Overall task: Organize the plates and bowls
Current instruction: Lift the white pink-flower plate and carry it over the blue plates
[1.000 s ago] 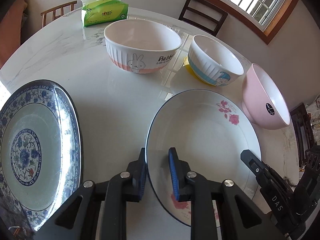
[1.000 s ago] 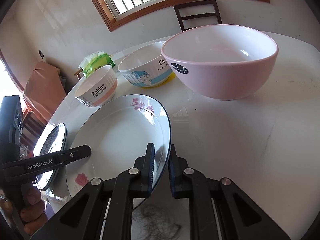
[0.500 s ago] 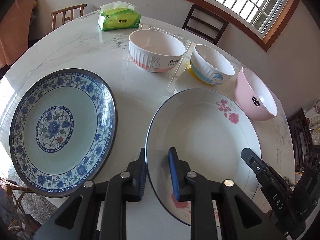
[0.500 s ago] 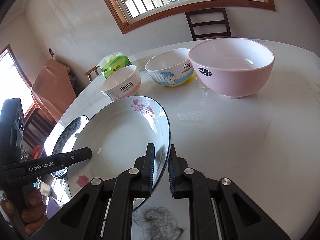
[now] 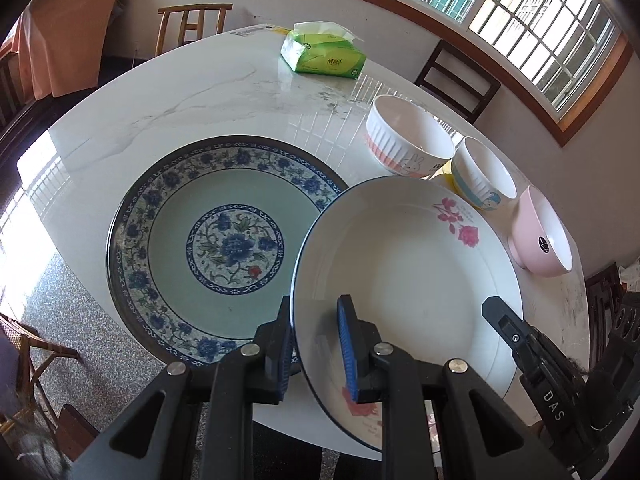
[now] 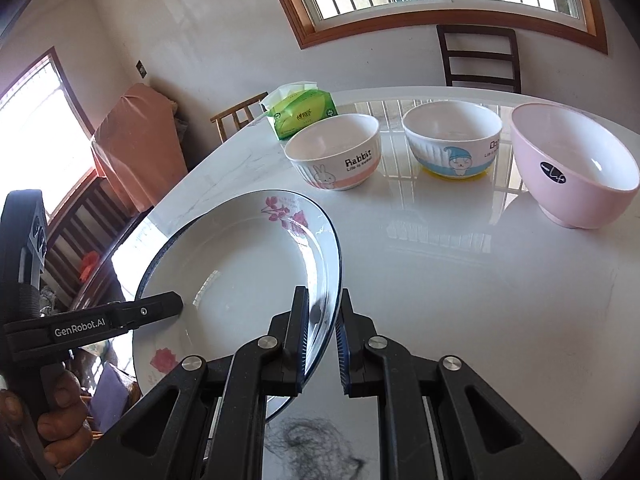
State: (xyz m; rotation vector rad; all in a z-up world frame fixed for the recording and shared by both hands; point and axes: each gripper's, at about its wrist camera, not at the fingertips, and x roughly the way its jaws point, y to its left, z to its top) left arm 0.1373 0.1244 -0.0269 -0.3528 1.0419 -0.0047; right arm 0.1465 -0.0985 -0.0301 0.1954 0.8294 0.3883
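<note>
The white plate with pink flowers [image 5: 400, 264] [image 6: 240, 272] hangs above the table, carried by both grippers. My left gripper [image 5: 315, 312] is shut on its left rim. My right gripper [image 6: 323, 300] is shut on the opposite rim and shows as a black finger [image 5: 520, 336] in the left wrist view. The plate's left edge overlaps the right rim of the blue-patterned plate [image 5: 192, 240], which lies flat on the table. Behind stand a rabbit bowl [image 5: 404, 144] [image 6: 334, 156], a blue-and-yellow bowl [image 5: 480, 176] [image 6: 452, 148] and a pink bowl [image 5: 540, 240] [image 6: 572, 172].
A green tissue pack [image 5: 324, 54] [image 6: 300, 114] lies at the far side of the white marble table [image 5: 180, 100]. Wooden chairs [image 5: 192, 24] ring the table. A clump of dark hair [image 6: 312, 448] lies near the table's front edge. A hand [image 6: 56, 420] holds the left gripper.
Both grippers have lifted the white plate and carried it left, so it now overlaps the blue-patterned plate's right rim. The bowls have stayed in place.
</note>
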